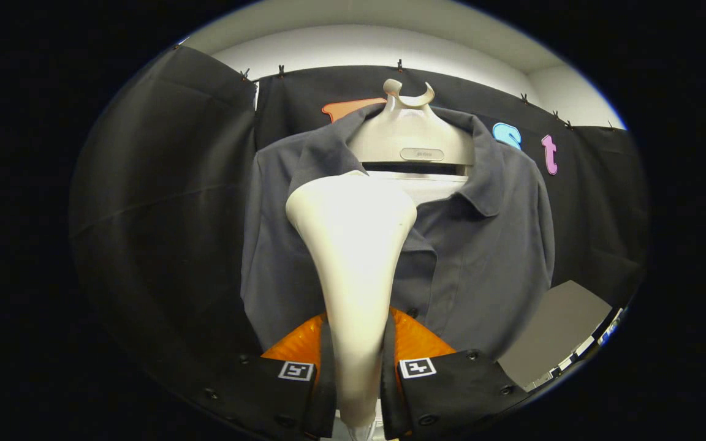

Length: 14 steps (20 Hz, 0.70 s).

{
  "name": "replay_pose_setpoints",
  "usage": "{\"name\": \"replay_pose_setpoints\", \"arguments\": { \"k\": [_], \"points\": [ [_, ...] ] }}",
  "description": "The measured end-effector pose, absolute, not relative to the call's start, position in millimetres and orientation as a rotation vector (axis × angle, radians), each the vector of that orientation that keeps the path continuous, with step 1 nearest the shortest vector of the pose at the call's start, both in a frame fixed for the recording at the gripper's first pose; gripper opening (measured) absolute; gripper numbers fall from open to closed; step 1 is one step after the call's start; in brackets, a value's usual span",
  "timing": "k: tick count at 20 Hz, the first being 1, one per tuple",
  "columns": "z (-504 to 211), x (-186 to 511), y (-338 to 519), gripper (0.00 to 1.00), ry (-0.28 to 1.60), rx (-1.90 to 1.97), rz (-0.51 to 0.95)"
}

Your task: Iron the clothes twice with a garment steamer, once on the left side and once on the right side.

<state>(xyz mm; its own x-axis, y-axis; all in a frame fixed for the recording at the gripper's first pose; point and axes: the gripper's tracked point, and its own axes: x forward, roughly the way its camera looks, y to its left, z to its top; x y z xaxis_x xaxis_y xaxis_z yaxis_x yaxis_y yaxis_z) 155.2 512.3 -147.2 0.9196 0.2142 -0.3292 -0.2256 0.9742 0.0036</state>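
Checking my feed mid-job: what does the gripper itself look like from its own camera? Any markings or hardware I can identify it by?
The gripper shows as two broad plates with dark round screw heads, converging on two narrow upright fingers. Each plate carries a small square black-and-white marker near its inner corner, one beside each finger. I see no cables or sleeve.

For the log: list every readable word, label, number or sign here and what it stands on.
Small raised plate on the hanger stand: a short word, too blurred to read.
Square black-and-white markers on the gripper, which grips the steamer: patterns, not text.
Shirt: no print.
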Motion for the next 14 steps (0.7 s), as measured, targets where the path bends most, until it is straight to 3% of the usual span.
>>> {"name": "replay_pose_setpoints", "arguments": {
  "k": [14],
  "points": [
    [-217,145,515,0.37,0.41,-0.058,0.273]
  ]
}}
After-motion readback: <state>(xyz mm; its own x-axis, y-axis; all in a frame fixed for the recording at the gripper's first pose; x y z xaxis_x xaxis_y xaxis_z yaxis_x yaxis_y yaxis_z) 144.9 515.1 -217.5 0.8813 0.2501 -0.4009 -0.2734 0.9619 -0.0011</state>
